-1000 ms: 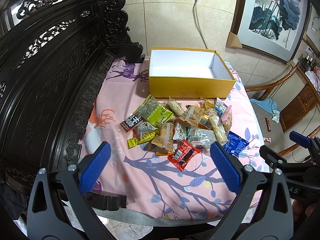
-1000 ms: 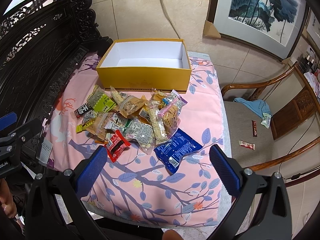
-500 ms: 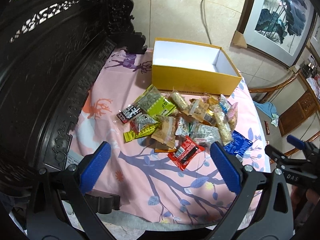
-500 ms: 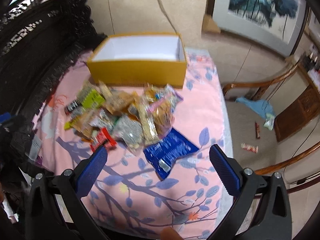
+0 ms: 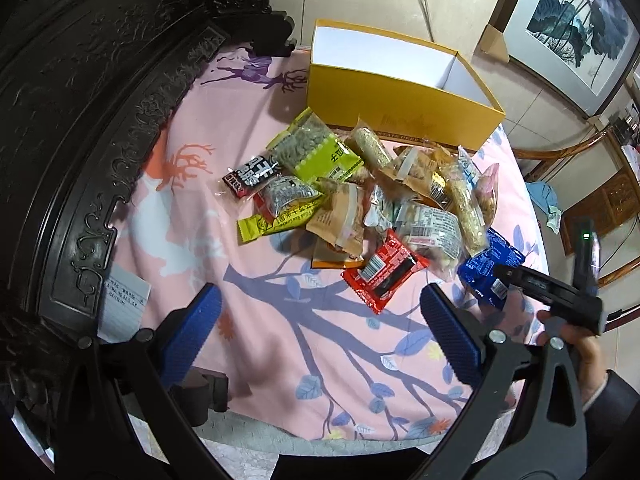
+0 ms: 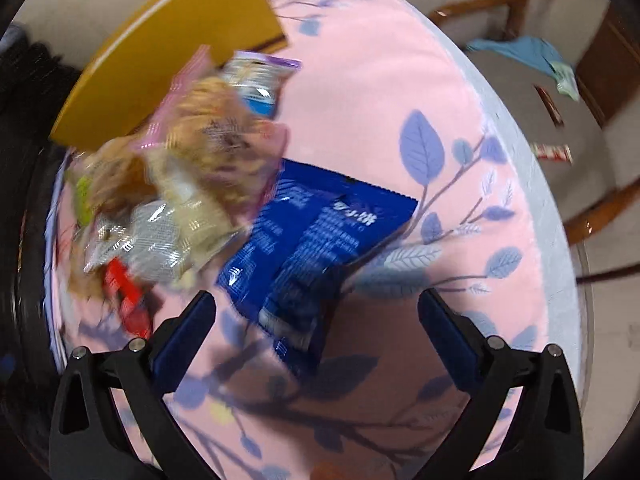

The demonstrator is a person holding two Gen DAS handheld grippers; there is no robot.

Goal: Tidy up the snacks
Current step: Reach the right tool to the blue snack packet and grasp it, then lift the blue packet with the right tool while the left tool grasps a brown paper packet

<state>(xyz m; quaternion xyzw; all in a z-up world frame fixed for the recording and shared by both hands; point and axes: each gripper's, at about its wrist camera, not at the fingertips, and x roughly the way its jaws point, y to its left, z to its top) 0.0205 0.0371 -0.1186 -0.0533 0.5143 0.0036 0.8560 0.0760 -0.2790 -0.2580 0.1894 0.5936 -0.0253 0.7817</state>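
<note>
A pile of snack packets [image 5: 360, 200] lies on the pink tablecloth in front of an open yellow box [image 5: 396, 92] with a white inside. My left gripper [image 5: 320, 332] is open and empty, above the cloth near the front edge, short of a red packet [image 5: 384, 270]. My right gripper [image 6: 316, 328] is open and empty, low over a blue packet [image 6: 316, 232] that lies between its fingers' line and the pile. The right gripper also shows in the left wrist view [image 5: 548, 292], over the blue packet [image 5: 488, 264]. The right wrist view is blurred.
A carved dark wooden bench back [image 5: 80, 120] runs along the left. A white paper slip [image 5: 122, 306] lies at the cloth's left edge. A wooden chair [image 6: 560, 92] with a blue cloth stands right of the table. Small wrappers [image 6: 552, 152] lie on the chair seat.
Both grippers have moved down and forward toward the pile. The right gripper dropped sharply and now hovers close over the blue packet. Both stay open.
</note>
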